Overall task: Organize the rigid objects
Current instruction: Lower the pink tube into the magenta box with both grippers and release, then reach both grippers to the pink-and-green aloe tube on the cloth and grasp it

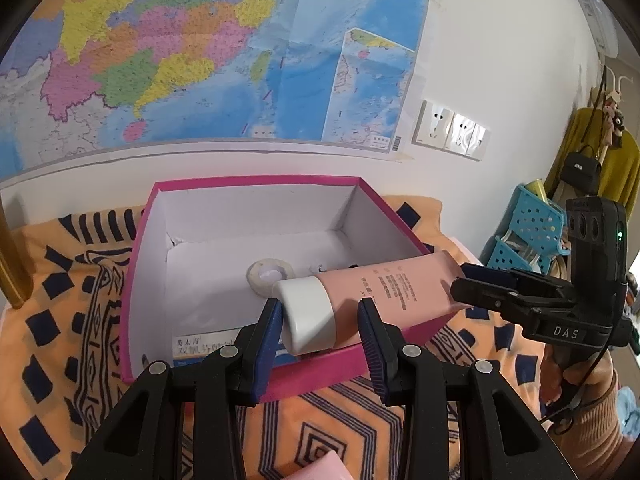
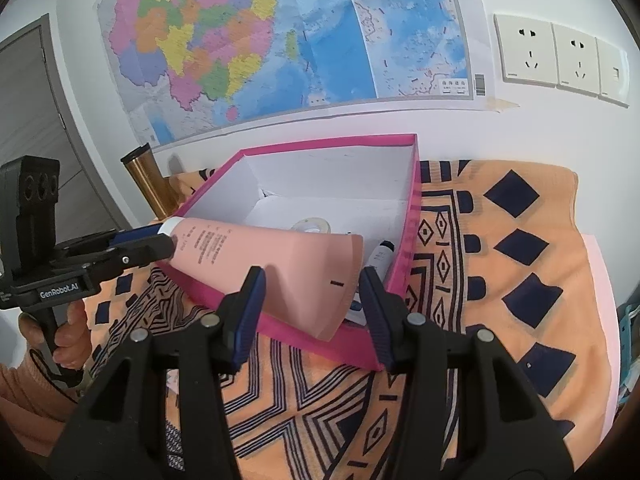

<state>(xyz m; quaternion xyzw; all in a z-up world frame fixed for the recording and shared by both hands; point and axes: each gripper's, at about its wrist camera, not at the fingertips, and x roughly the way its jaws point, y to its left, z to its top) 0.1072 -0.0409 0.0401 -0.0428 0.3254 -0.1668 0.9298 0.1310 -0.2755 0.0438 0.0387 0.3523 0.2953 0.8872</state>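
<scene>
Pink tube (image 1: 384, 296): light, squeezable body, stiff white cap (image 1: 306, 316). Left gripper (image 1: 320, 336) clamps cap; right gripper (image 2: 312, 304) clamps flat crimped tail, above magenta box (image 1: 256, 184).

Pink tube (image 1: 372, 300) spans magenta box (image 1: 256, 182) opening; box rear free; tape roll (image 1: 269, 276) on floor.
</scene>
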